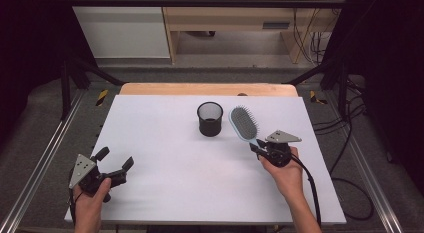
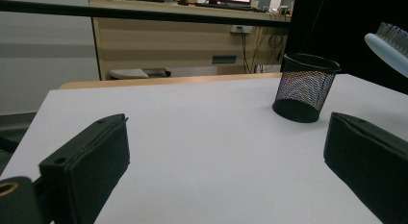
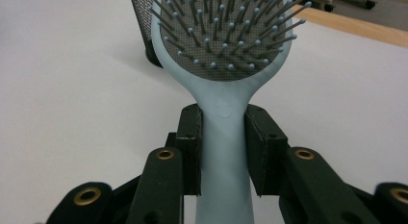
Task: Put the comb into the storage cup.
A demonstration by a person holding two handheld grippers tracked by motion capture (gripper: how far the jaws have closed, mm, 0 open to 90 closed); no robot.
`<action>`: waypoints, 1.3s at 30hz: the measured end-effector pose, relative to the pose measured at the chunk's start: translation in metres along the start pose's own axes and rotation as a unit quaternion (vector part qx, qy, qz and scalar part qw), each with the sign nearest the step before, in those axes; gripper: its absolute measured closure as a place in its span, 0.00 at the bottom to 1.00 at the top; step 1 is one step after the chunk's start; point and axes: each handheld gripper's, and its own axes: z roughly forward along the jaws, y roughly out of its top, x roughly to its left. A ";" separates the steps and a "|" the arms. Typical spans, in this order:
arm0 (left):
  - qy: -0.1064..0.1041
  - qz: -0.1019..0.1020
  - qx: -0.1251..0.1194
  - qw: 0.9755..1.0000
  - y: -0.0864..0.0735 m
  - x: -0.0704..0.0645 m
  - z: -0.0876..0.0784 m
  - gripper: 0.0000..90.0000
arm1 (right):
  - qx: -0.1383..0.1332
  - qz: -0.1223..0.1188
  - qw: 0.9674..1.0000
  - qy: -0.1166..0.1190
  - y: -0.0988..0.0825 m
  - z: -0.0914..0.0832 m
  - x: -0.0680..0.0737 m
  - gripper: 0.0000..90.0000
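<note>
Matt plastic hairbrush, wire-mesh cup

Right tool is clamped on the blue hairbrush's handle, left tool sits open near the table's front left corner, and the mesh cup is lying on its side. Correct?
Not quite: the mesh cup stands upright, as the high view shows. The rest holds.

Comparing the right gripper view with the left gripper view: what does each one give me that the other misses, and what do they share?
The right gripper view alone shows the grip: the right tongs are shut on the handle of the light blue hairbrush, one pad pressing each side, bristles facing the camera. The left gripper view alone shows the left tongs open with bare table between them, plus the whole black mesh cup standing upright and the desk beyond the table. Both share the white table, the brush head and part of the mesh cup.
</note>
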 end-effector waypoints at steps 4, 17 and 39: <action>-0.005 -0.001 0.001 1.000 0.000 -0.003 0.001 0.02 | -0.018 -0.009 1.000 0.007 0.001 -0.002 0.009 0.77; -0.025 -0.001 -0.015 1.000 0.009 -0.018 -0.004 0.02 | -0.066 -0.013 0.998 0.019 0.016 -0.005 0.031 0.77; -0.097 0.019 -0.014 0.995 0.072 -0.076 0.043 0.01 | -0.126 -0.027 0.991 0.020 0.043 0.003 0.057 0.77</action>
